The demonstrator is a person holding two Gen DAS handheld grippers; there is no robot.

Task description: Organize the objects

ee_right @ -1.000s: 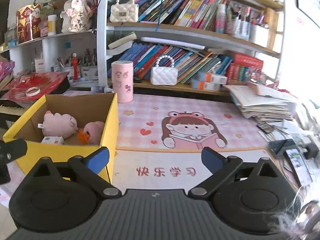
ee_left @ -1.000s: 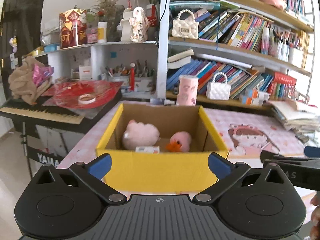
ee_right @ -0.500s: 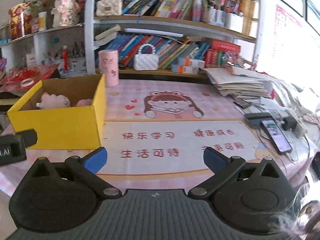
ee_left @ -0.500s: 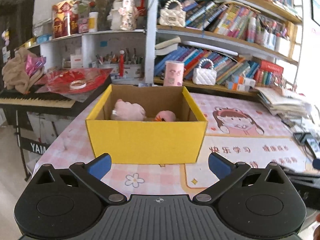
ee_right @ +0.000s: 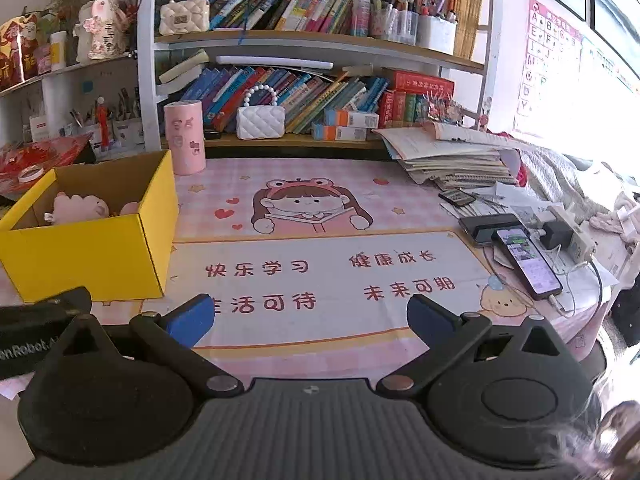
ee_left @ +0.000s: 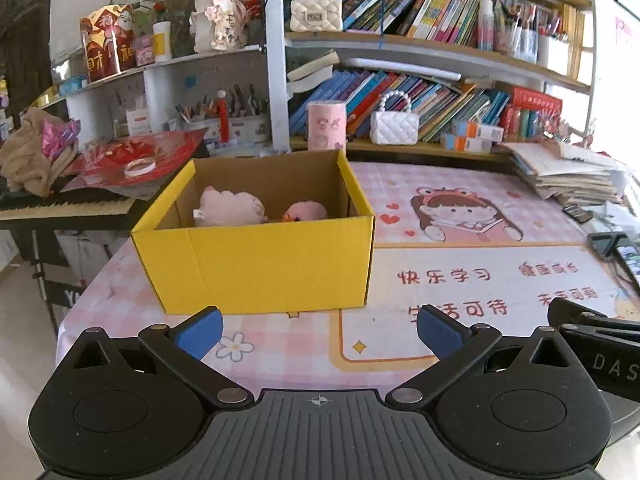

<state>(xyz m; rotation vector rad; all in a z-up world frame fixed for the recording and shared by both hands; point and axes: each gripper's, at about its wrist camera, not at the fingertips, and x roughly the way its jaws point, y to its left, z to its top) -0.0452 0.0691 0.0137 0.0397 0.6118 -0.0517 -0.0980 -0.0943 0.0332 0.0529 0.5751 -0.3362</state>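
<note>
Your left gripper [ee_left: 318,328] is hanging just off the near edge of the table with its blue-padded fingers [ee_left: 200,330] spread wide and nothing between them, and your right gripper [ee_right: 310,318] is doing the same thing over on its side, jaws wide apart and empty. Straight ahead of your left one sits the yellow cardboard box [ee_left: 260,264], open top, resting on the pink checkered tablecloth [ee_left: 120,300] near the table's left end. Inside it you've got a pink plush toy [ee_left: 230,206] on the left and a smaller pink plush with an orange beak [ee_left: 306,212] to its right, both mostly hidden behind the front wall so you only see their tops. From your right wrist view the same box is off to the left, just beside the printed desk mat [ee_right: 320,264] with the cartoon girl and red characters, and the mat itself is bare in front of your fingers. Behind the box there's a pink cylindrical container [ee_left: 326,126] standing upright at the shelf edge, with a white quilted handbag [ee_left: 394,124] near it. Over on the right side of the table a phone [ee_right: 528,264] lies face up with its screen lit, next to a stack of papers and books [ee_right: 452,156].
</note>
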